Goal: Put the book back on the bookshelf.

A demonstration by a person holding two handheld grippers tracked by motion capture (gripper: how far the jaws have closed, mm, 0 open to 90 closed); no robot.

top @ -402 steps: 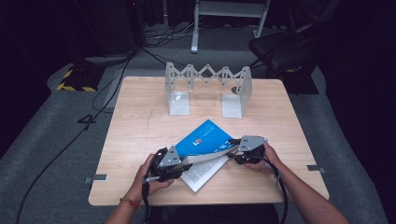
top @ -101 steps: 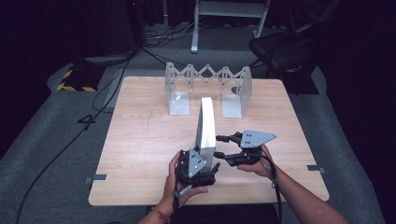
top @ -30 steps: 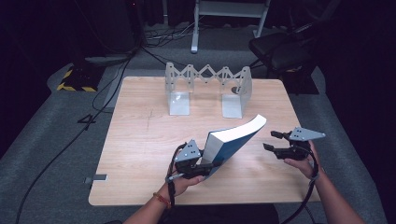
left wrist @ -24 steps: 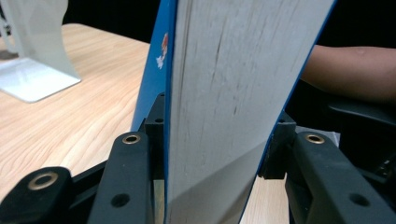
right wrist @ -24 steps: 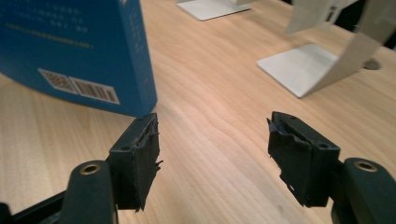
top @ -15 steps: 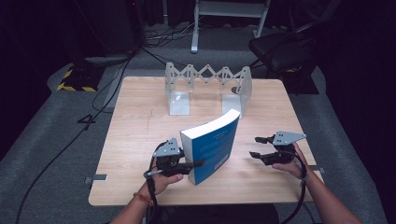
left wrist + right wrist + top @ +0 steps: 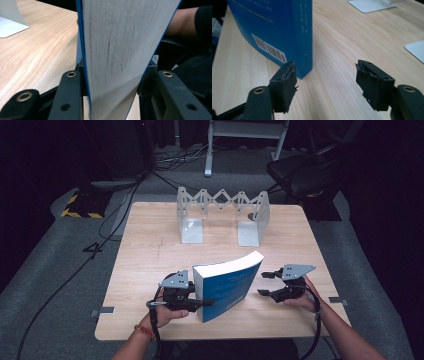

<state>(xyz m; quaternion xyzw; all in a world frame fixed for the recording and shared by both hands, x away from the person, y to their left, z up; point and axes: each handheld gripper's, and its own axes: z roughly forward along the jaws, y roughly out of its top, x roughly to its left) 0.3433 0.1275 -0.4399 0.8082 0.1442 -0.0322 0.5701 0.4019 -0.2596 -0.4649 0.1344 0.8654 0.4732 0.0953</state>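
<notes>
A blue book (image 7: 227, 285) stands upright on the desk (image 7: 150, 240), pinched at its page edge by the left tool (image 7: 197, 302); the right tool (image 7: 264, 283), spread wide, waits beside its spine, best squared before closing.

The book (image 7: 227, 287) had a bright blue cover with small white lettering, a white barcode label (image 7: 270, 48) with black bars near its lower corner, and off-white page edges streaked faintly grey. The table (image 7: 150, 255) was pale wood with a wavy tan grain. The expanding bookend rack (image 7: 222, 215) at the far side was light grey metal. Both grippers, left (image 7: 200, 301) and right (image 7: 264, 283), were black with grey top plates. On the grey carpet (image 7: 55, 270) at far left sat a block (image 7: 80, 204) edged in yellow and black stripes.
</notes>
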